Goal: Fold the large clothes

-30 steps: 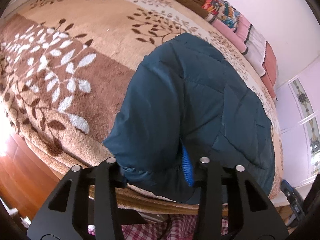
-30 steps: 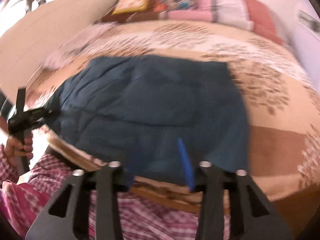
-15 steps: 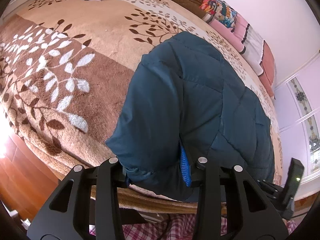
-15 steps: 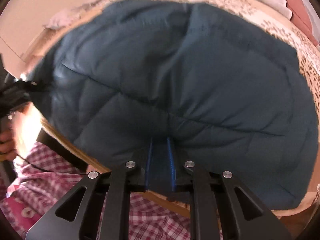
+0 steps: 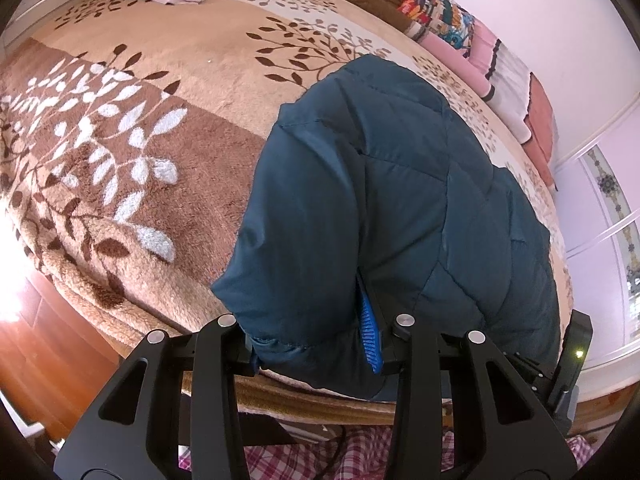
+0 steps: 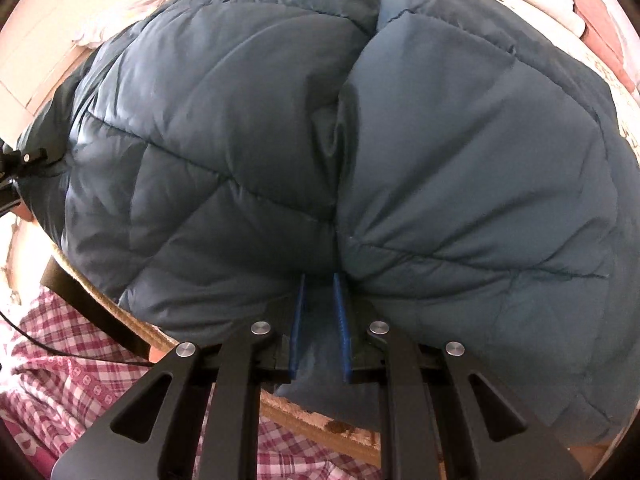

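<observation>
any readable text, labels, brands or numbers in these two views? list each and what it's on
None readable.
Jacket: no label or logo in view.
Cushions at the far edge of the bed: colourful prints only, no legible words.
Blanket: leaf pattern, no text.
Right claw, seen from the left wrist: a small lit dot, no marking legible.

To my left the leaf-patterned blanket (image 5: 132,128) lies bare and passable; the puffy teal jacket (image 5: 400,208) bulks ahead, folded bedding (image 5: 492,52) lining the far wall.
</observation>
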A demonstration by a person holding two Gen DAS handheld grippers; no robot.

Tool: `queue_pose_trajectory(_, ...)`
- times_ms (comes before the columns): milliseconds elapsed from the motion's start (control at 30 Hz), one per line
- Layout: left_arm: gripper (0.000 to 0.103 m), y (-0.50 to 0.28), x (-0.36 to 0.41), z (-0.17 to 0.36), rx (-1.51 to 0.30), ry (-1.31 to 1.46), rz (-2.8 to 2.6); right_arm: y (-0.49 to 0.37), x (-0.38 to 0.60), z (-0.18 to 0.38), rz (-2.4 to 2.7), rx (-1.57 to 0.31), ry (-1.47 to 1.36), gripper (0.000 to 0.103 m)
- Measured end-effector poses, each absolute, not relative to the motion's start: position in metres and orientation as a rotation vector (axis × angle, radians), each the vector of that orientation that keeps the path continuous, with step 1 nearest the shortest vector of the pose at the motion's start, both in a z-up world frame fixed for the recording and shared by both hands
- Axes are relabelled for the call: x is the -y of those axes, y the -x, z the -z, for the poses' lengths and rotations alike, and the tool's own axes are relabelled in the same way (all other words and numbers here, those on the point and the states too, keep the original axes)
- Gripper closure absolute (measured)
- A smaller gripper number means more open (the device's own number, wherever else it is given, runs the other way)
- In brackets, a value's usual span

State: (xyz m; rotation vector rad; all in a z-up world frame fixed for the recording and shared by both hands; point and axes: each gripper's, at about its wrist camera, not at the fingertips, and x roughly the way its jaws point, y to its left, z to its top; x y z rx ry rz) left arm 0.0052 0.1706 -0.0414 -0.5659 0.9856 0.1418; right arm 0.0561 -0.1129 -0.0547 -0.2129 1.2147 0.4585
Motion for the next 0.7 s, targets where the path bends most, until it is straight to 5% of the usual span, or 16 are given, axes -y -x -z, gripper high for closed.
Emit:
queue_pose_trajectory(500, 0.066, -0.006, -0.172, 0.042, -0.994, 0.562, -0.165, -0.030, 0.115, -0.020, -0.410, -0.997, 0.256, 0.088)
queue_pose_trajectory(700, 0.066, -0.006, -0.174, 0.042, -0.994, 0.569, -0.156, -0.056, 0.104, 0.007, -0.361, -1.042, 0.291, 0.088)
